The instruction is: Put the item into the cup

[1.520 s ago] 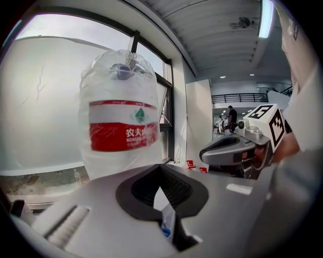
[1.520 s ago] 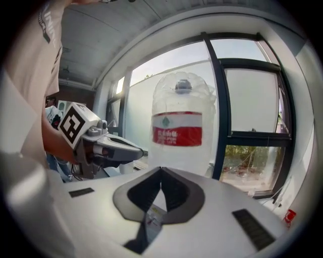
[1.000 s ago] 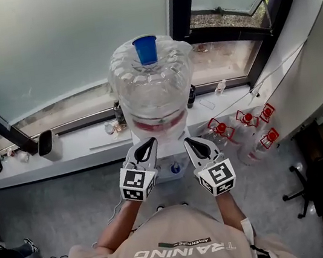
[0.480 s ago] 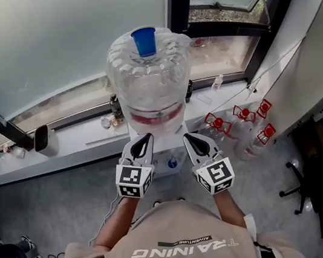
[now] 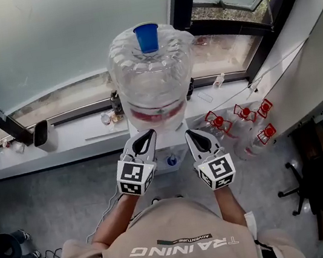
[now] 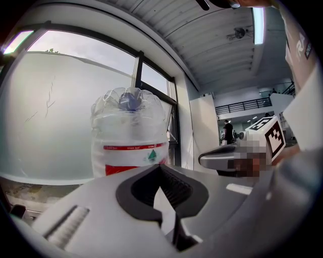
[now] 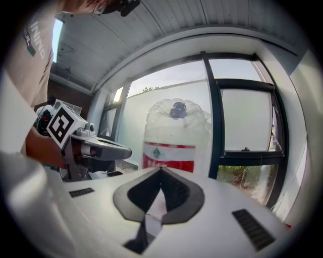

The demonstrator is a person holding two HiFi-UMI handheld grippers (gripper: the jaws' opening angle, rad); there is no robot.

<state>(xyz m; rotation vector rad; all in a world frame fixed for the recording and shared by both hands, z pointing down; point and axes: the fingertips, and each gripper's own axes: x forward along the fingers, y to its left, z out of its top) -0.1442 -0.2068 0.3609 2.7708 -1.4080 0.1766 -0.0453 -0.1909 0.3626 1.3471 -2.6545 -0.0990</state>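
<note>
Left gripper [image 5: 145, 138] and right gripper [image 5: 193, 138] fingers are pressed together, empty; best spread them before reaching the cup [image 5: 147, 37] atop the bottle [image 5: 152, 81].

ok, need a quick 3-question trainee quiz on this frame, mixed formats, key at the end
1. True or false: the blue cup stands on top of the big water jug.
2. Pick one. The left tongs and right tongs are: A) both shut and empty; B) both wide open; C) left shut on the cup, right open.
3. Fill in: the spare jugs on the floor have ___ caps.
Key: 1 true; 2 A; 3 red.
</note>
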